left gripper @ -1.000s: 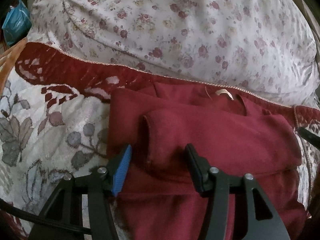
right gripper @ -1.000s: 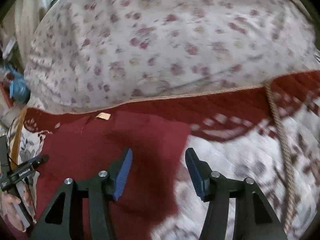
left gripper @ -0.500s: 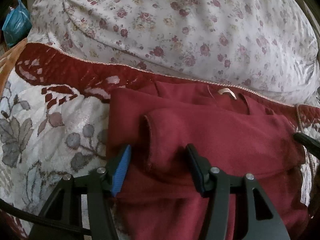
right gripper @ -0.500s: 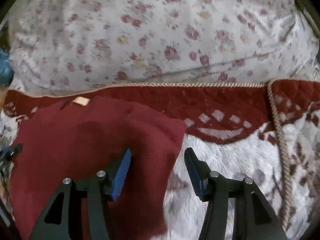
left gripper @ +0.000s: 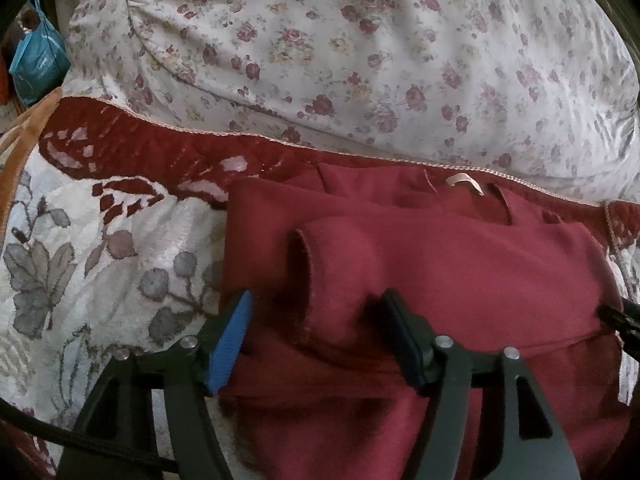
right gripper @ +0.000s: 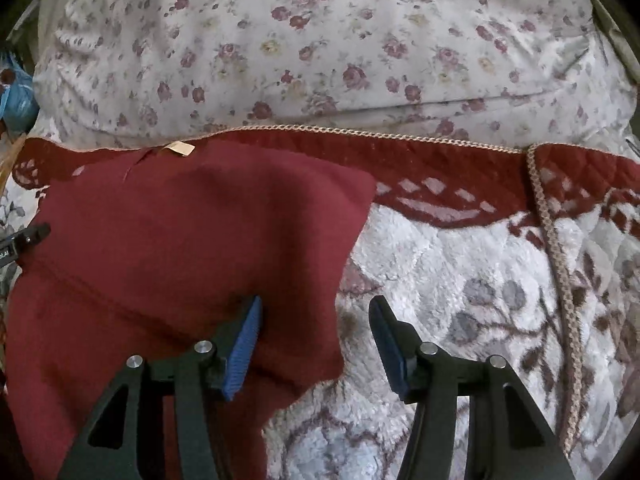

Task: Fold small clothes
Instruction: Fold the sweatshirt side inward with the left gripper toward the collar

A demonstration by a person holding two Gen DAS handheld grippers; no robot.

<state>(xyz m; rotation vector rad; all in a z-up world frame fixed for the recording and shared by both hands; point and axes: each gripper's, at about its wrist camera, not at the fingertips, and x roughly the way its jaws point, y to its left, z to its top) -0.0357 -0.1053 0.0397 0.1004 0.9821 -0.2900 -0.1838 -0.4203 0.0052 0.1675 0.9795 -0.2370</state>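
garment (left gripper: 420, 272): sleeve is lying folded across, bottom fold seemingly left | left tool (left gripper: 316, 320): spread, straddling sleeve cuff | right tool (right gripper: 316, 328): spread, straddling garment's right edge | bed (right gripper: 460, 280)

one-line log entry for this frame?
stage: mid-fold | left gripper: open, over folded sleeve | right gripper: open, at garment right edge | surface: bedspread | pillow behind

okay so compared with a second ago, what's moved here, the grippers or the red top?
The right gripper swung in toward the maroon top, and now straddles its right edge, open. The left gripper stayed open around the folded-in sleeve. Nothing was gripped or released; the top lies as before on the bedspread.
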